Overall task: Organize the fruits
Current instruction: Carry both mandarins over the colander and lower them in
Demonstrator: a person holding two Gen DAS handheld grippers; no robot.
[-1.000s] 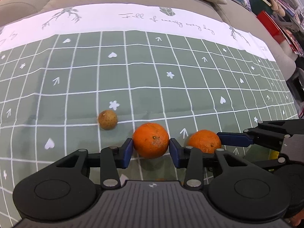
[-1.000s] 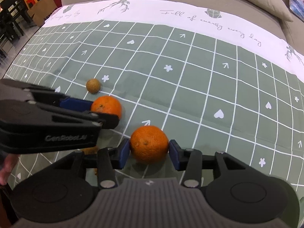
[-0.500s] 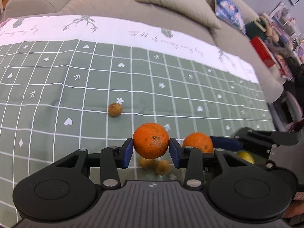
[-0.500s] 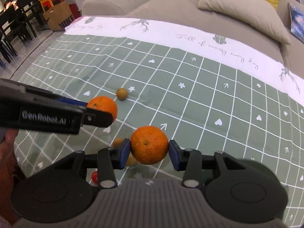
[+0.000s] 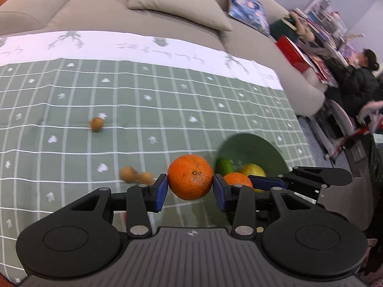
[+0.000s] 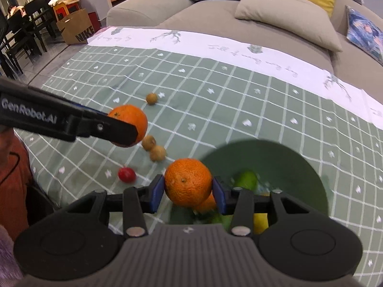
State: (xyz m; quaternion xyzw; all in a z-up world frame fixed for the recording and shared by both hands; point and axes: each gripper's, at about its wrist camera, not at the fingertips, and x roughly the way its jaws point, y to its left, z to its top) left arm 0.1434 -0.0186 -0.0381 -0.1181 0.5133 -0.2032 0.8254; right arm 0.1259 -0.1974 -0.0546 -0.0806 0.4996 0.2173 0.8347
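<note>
Grey sofa [image 6: 215,16], cushions [image 6: 287,16], paper bag [image 6: 76,27].

Soft, even indoor light with faint shadows. Fisheye distortion bends the tablecloth [image 5: 167,110] grid and darkens the corners. Motion blur smears the small brown fruits [image 5: 136,178] and the green bowl [image 6: 299,167]; cushions stay fairly sharp.

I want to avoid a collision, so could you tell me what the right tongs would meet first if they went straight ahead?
Probably the green bowl: the right tongs, shut on an orange, point over its near rim. Depth is unclear; they may pass above it.
</note>
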